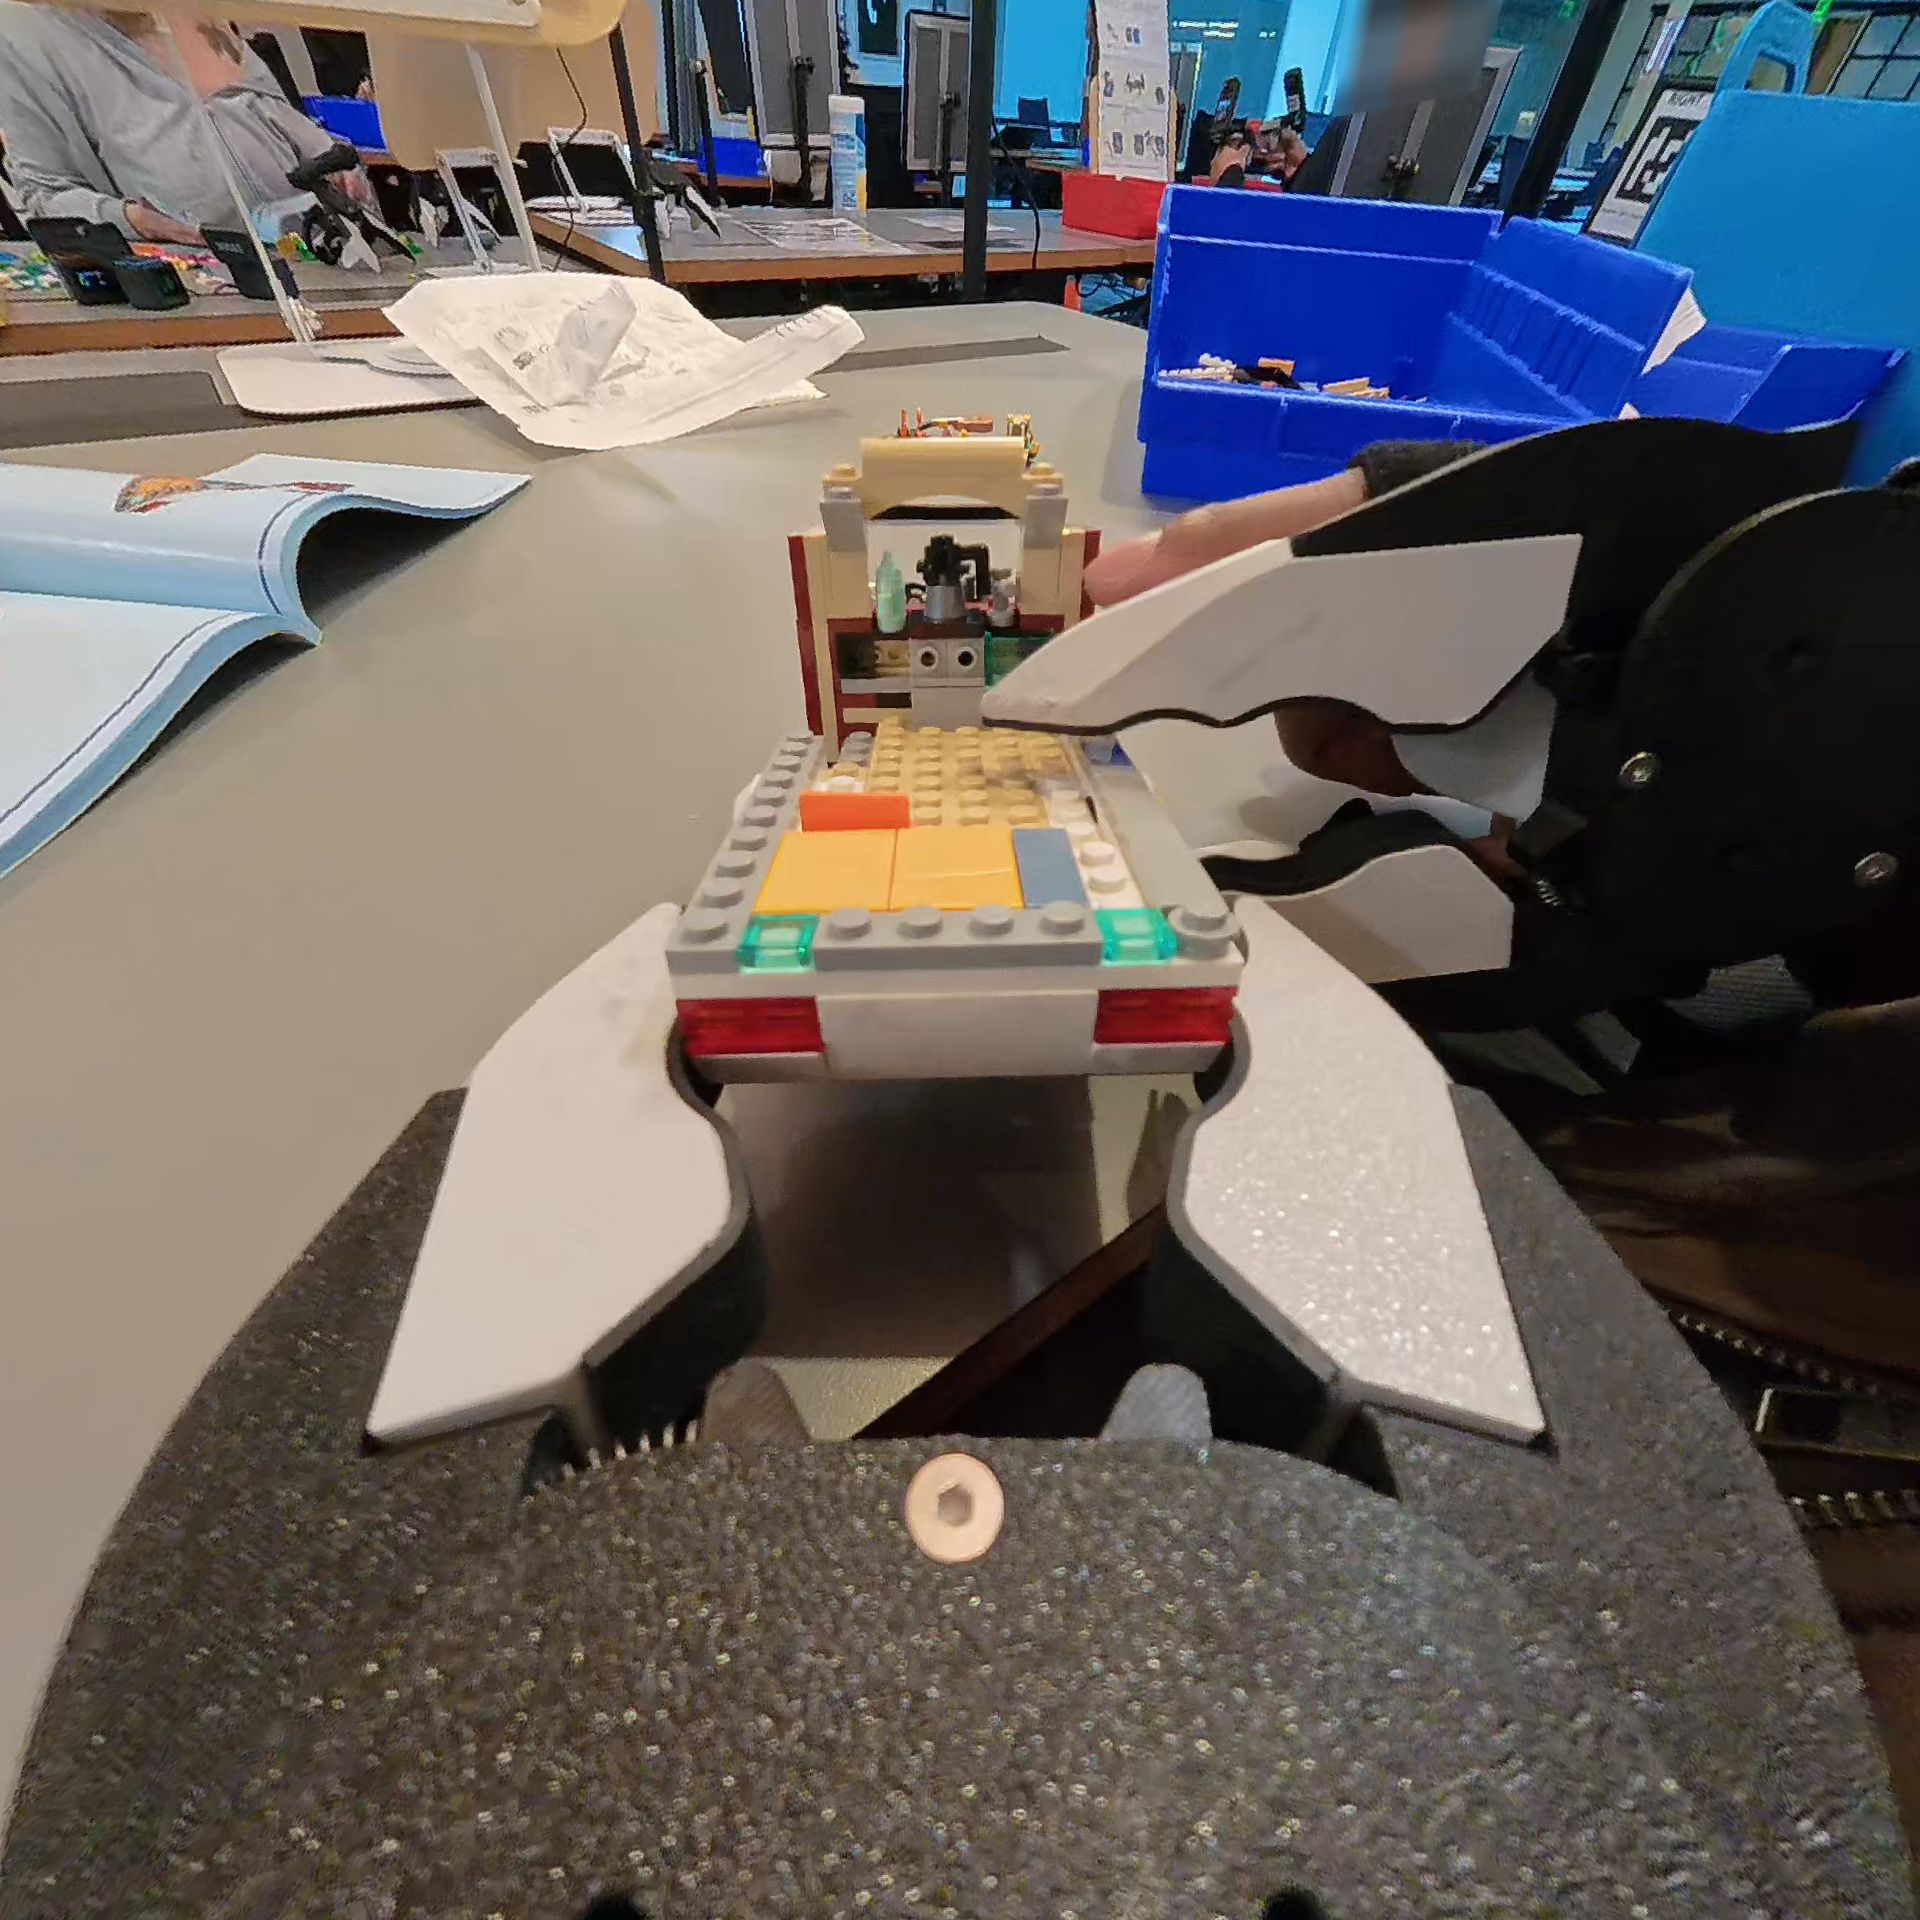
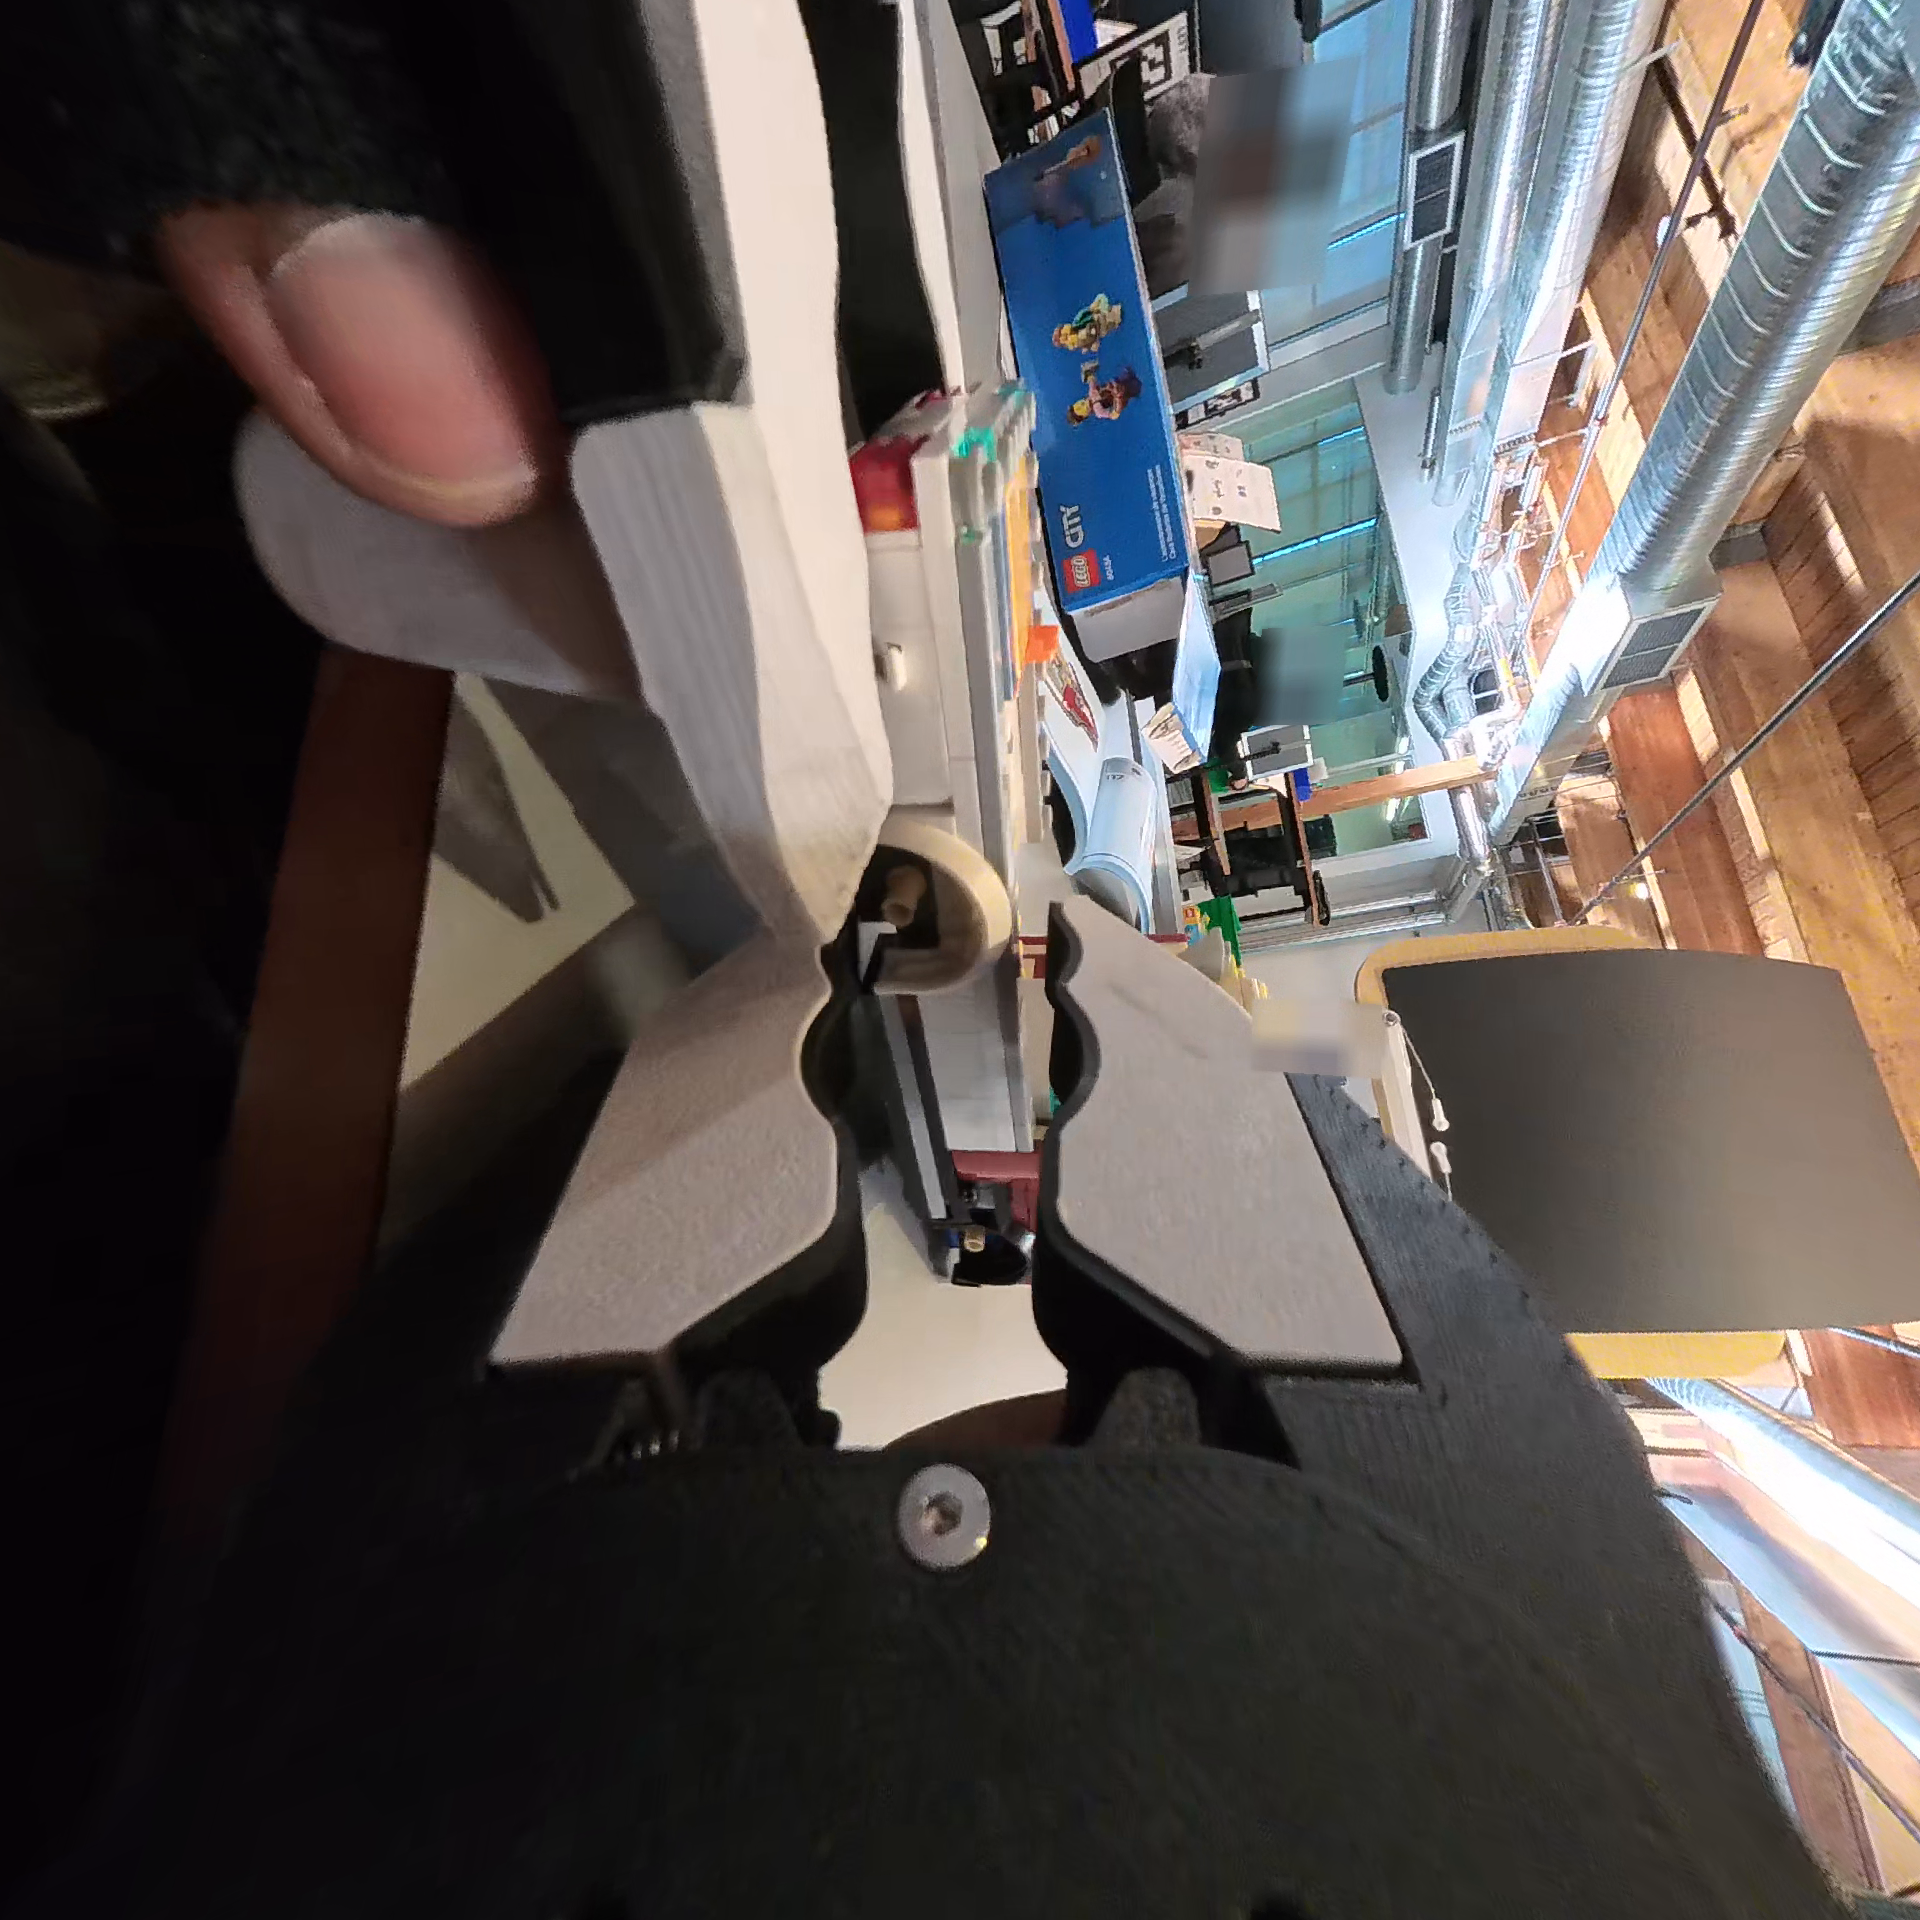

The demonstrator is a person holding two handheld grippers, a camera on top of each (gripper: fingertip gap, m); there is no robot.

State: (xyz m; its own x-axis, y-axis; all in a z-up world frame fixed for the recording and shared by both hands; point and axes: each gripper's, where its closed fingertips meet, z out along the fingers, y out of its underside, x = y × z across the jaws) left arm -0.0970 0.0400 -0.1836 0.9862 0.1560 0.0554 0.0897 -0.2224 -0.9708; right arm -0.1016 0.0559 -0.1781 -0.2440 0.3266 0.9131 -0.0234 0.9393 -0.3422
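Observation:
A brick-built vehicle model [image 1: 935, 831] lies on the grey table [image 1: 416, 831]. It has a grey studded rim, a tan floor, orange tiles, red tail lights and a small cabin at its far end. My left gripper [image 1: 956, 997] is spread wide and shut on the model's rear end, one finger on each side. My right gripper [image 1: 1101, 790] reaches in from the right, one finger over the tan floor and one below the side edge. In the right wrist view its jaws [image 2: 940, 925] straddle that edge and a cream rounded piece [image 2: 956, 914]. A narrow gap shows at the far finger.
An open booklet [image 1: 156, 582] lies at the left and a crumpled paper sheet [image 1: 623, 353] behind it. Blue bins [image 1: 1403, 343] with loose parts stand at the back right. A blue box [image 2: 1091, 395] stands past the model. A person's fingertip [image 1: 1195, 540] rests along the right gripper. Left and right tips are no more than a few centimetres apart.

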